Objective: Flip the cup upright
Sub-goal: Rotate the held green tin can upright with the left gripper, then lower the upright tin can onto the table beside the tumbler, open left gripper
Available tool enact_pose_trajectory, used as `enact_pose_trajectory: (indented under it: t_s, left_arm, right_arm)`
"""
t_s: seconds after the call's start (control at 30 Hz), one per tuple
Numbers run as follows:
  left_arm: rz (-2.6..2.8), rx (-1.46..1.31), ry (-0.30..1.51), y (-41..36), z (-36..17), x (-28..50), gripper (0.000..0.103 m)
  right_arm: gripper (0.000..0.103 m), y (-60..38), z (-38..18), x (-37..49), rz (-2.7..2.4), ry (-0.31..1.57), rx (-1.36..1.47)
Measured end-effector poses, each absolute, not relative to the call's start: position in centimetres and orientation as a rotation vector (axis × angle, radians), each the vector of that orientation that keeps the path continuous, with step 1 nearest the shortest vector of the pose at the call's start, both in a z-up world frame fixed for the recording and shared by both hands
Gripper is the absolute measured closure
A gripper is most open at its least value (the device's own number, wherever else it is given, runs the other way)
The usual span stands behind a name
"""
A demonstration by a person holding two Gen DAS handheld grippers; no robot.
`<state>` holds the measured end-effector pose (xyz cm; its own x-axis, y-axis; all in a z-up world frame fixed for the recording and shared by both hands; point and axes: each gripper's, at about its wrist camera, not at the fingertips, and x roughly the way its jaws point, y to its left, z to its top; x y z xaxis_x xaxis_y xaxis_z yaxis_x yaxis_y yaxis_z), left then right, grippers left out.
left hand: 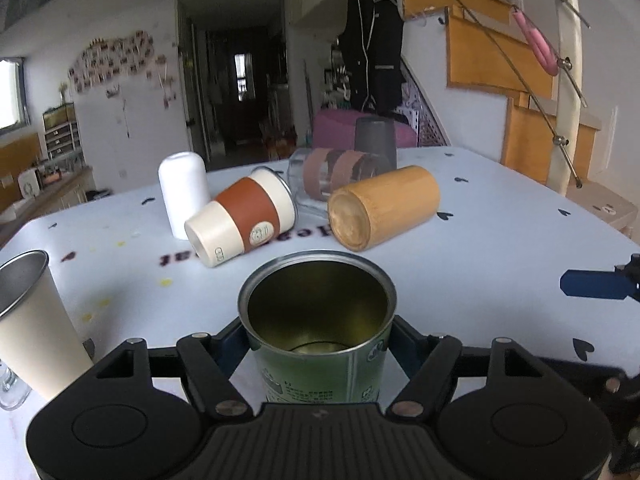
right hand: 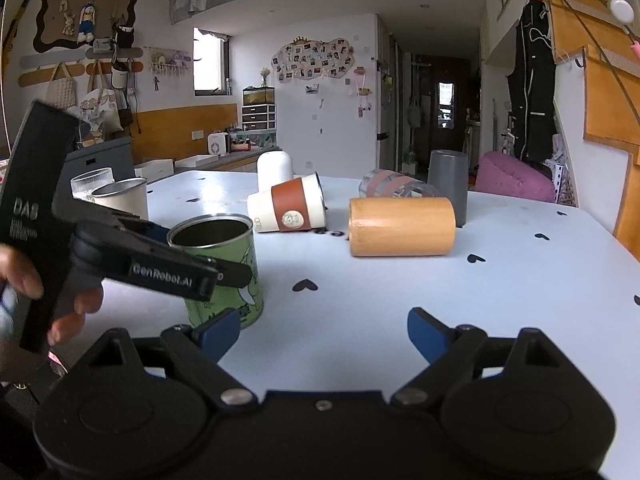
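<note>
Well, the green tin cup (left hand: 318, 320) stands mouth-up at the lower centre of the left wrist view, with the left gripper (left hand: 318, 344) pinching it on both sides, its blue pads pressed against the wall. In the right wrist view the same cup sits at left of centre on the pale table (right hand: 500, 300), base down, so this one looks done and a release seems to be what remains.

The right gripper (right hand: 324, 332) hangs spread and empty, low in its own frame, its blue fingertips (right hand: 426, 330) well apart over bare table.

Beyond the tin, toward the middle of both frames, several cups lie tipped. The wooden cup (right hand: 402, 226) lies on its side with its long axis running left to right across the right wrist view, straight ahead of the right gripper and nearer to it than to the left. The cream cup with the brown sleeve (right hand: 290, 208) lies beside it, rim pointing right. I judge the wooden one the easier next reach for the free right hand.
</note>
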<state>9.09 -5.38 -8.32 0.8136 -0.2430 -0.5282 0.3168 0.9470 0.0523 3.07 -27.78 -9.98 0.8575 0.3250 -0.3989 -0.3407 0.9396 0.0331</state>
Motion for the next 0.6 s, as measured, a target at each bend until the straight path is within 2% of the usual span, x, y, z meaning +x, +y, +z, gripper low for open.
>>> enact_pose_trajectory:
  t_s: [0.6]
  left_arm:
    - [-0.003, 0.056, 0.508, 9.3, -8.2, 3.7, 0.029]
  right_arm:
    - [0.012, -25.9, -9.8, 3.4, 0.366, 0.422, -0.068]
